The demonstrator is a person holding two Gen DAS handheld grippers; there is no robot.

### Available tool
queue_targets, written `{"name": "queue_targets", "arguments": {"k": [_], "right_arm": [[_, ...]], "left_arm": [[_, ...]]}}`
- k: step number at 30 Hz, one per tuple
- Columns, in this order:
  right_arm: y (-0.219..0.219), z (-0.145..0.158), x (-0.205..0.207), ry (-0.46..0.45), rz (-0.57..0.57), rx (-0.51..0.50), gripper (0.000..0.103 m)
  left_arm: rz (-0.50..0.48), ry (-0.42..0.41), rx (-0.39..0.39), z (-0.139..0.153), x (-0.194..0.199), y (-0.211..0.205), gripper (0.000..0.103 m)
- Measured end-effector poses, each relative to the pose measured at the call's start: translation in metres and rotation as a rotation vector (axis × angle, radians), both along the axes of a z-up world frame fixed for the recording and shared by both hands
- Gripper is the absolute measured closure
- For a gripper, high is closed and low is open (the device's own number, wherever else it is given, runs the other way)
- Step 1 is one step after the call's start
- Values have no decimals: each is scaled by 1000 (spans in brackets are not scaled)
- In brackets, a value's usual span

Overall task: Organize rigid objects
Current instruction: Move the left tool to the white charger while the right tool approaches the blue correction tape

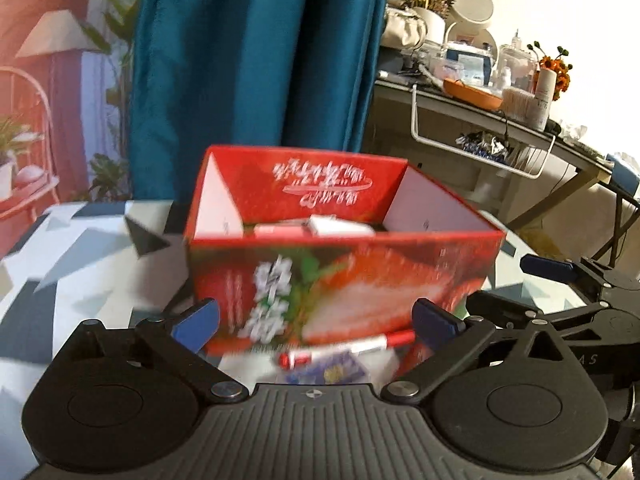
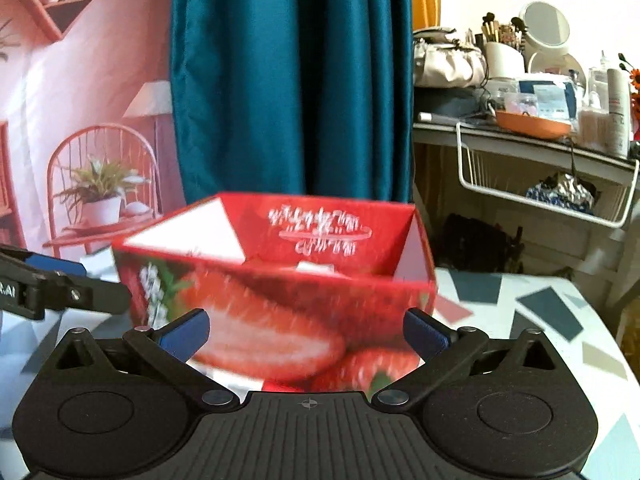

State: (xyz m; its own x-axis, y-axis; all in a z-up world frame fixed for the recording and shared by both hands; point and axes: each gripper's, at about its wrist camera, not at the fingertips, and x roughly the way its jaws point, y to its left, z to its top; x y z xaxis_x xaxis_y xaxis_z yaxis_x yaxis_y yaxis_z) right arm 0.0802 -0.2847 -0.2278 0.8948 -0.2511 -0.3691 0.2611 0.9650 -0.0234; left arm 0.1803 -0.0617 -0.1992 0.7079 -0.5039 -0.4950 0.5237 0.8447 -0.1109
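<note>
Currently both my tongs, left gripper [image 1: 316, 322] and right gripper [image 2: 306, 330], stand wide open and empty before the red strawberry box [image 1: 340, 280], its white lettering too blurred to read, on the patterned table [image 1: 80, 264], pens [image 1: 348, 346] by its near edge.
</note>
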Motion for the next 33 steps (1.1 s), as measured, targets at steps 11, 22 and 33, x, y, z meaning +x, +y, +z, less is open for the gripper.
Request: {"name": "queue_targets", "arguments": {"k": [11,22,33], "right_arm": [[23,-66,-28,143,-56,41,2],[16,-69,-17,184,-89,47,2],[11,-74,-11,223,-110,77,7]], "left_arm": [[118,85,10,-46,-27,28,0],[132,104,37,-66,-31,29,0],[151,110,24,-68,-30,31,0]]}}
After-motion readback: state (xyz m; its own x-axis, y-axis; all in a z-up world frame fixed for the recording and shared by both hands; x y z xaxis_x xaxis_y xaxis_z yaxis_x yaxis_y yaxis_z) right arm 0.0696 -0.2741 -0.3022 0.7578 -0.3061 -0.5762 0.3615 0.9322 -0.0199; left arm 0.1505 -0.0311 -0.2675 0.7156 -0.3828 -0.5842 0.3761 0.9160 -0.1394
